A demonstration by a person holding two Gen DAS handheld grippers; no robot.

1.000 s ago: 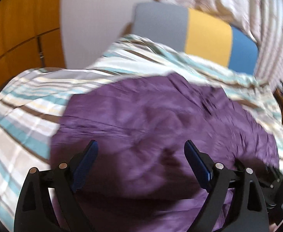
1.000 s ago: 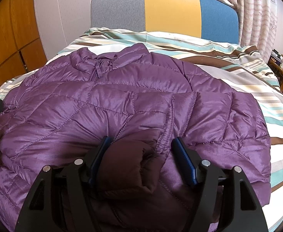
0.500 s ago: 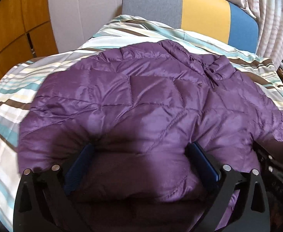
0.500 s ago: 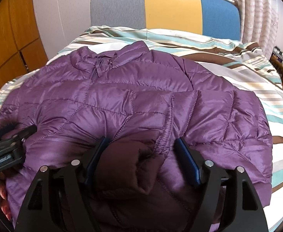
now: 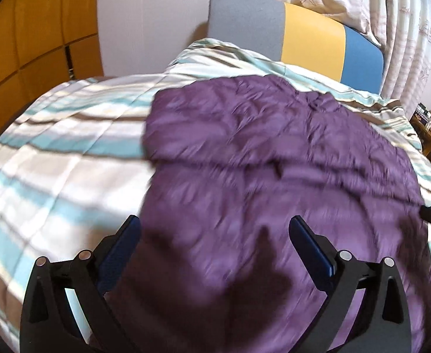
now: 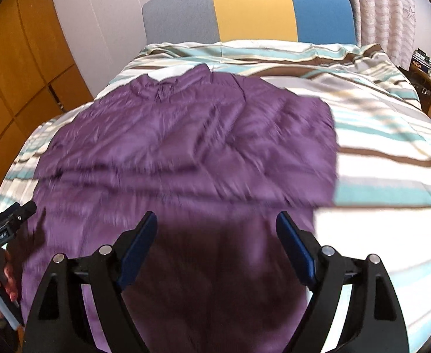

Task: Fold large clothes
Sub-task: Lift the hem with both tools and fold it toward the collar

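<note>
A purple quilted puffer jacket (image 5: 274, 161) lies spread on the striped bed, collar toward the headboard; it also shows in the right wrist view (image 6: 186, 147). My left gripper (image 5: 215, 235) is open and empty, raised above the jacket's near left part. My right gripper (image 6: 217, 232) is open and empty, raised above the jacket's near right part. The left gripper's body (image 6: 3, 229) shows at the left edge of the right wrist view. Both views are motion-blurred.
The bed has a striped teal, brown and white cover (image 6: 392, 147) and a grey, yellow and blue headboard (image 6: 253, 8). Wooden cabinets (image 5: 24, 44) stand at the left. A small wooden table with clutter (image 6: 430, 73) stands at the right, by curtains.
Both grippers have let go of the jacket's folded-up lower part and lifted away. The jacket now lies flatter on the bed, farther below the fingers.
</note>
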